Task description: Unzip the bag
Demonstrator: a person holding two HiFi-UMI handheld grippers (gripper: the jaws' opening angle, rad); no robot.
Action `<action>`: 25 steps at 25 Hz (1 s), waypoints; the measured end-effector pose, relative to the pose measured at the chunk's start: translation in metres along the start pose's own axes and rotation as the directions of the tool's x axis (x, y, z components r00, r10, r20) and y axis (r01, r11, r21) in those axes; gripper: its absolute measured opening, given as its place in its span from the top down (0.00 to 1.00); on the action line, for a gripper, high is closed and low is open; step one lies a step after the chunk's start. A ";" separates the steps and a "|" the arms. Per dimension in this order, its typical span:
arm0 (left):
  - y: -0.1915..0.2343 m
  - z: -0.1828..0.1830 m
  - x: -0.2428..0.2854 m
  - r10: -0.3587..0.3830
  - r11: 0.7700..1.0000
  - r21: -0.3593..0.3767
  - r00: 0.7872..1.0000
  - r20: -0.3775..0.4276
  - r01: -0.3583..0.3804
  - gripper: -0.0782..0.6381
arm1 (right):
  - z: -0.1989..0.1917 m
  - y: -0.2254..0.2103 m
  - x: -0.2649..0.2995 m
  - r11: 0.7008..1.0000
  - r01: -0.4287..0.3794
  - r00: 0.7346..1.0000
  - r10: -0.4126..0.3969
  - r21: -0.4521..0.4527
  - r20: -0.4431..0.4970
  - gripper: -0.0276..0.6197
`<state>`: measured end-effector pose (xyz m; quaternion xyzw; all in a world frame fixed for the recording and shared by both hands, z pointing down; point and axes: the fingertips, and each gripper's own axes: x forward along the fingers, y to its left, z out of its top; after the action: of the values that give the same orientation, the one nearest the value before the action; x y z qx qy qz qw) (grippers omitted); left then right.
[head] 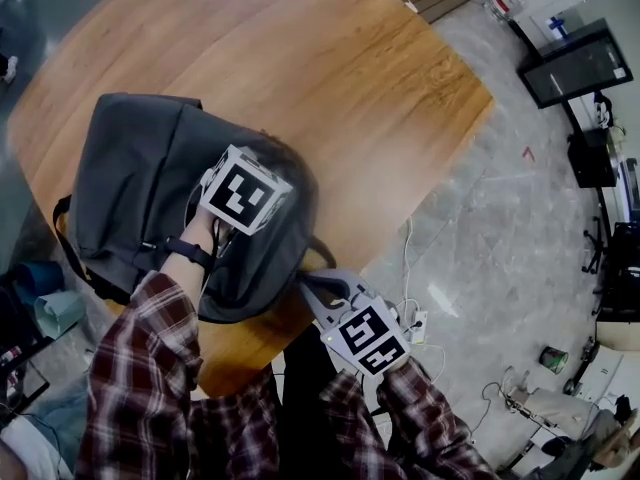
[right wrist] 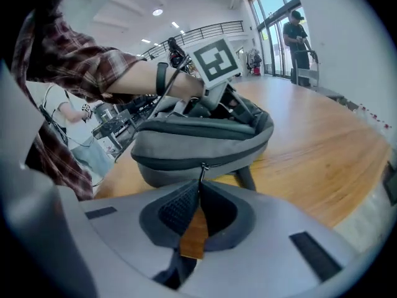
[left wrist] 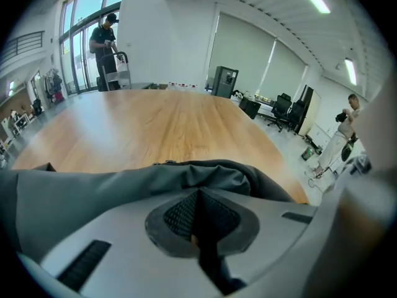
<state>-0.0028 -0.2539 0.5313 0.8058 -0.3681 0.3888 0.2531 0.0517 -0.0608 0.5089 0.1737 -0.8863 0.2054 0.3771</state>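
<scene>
bag (head: pixel 130 178): on table (head: pixel 340 78), left of frame | left gripper (left wrist: pixel 199 197): on bag's top, centre | right gripper (right wrist: pixel 200 185): at bag's lower-right edge, on pull (right wrist: pixel 201 169) | floor (head: pixel 480 228): right

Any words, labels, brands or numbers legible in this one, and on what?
No readable text.
Marker cubes on left gripper and right gripper: black-and-white square patterns, not letters.
Grey bag and its zipper pull: no logo or label shows.
Screen: blue mark, too small to read.
Can on the floor: print too small to read.
</scene>
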 end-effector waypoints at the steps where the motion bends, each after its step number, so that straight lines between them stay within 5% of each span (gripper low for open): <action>1: 0.003 0.003 0.001 0.022 1.000 -0.004 1.000 0.008 -0.022 0.88 | 0.002 0.009 0.000 1.000 -0.016 1.000 0.016 0.006 0.011 0.93; 5: 0.007 0.010 -0.001 0.067 0.998 -0.010 0.997 0.031 -0.067 0.88 | -0.002 0.027 0.000 0.999 -0.043 0.999 0.043 0.018 0.022 0.93; 8: 0.012 0.004 -0.024 0.130 0.986 0.095 0.990 0.055 -0.135 0.88 | -0.013 0.018 -0.004 0.999 -0.044 0.999 0.044 0.010 0.003 0.93; 11: 0.041 -0.029 -0.056 0.248 0.925 0.291 0.968 0.020 -0.243 0.88 | -0.016 0.009 -0.008 0.999 -0.048 0.999 0.048 -0.019 -0.009 0.93; 14: 0.059 -0.072 -0.078 0.301 0.892 0.354 0.954 -0.003 -0.281 0.88 | -0.013 -0.009 -0.011 0.998 -0.019 1.000 0.018 -0.056 -0.021 0.93; 17: 0.063 -0.094 -0.088 0.339 0.899 0.294 0.941 0.004 -0.325 0.88 | -0.003 -0.034 -0.009 0.994 0.026 0.999 -0.030 -0.107 -0.035 0.93; 21: 0.067 -0.107 -0.095 0.337 0.939 0.084 0.941 -0.027 -0.334 0.88 | 0.016 -0.073 -0.002 0.981 0.092 0.994 -0.102 -0.170 -0.050 0.93; 25: 0.063 -0.117 -0.102 0.327 0.943 -0.036 0.943 -0.063 -0.330 0.88 | 0.036 -0.111 0.009 0.970 0.140 0.986 -0.154 -0.200 -0.055 0.93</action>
<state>-0.1476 -0.1697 0.5231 0.7159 -0.4989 0.4394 0.2134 0.0759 -0.1754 0.5187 0.1937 -0.8730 0.0947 0.4376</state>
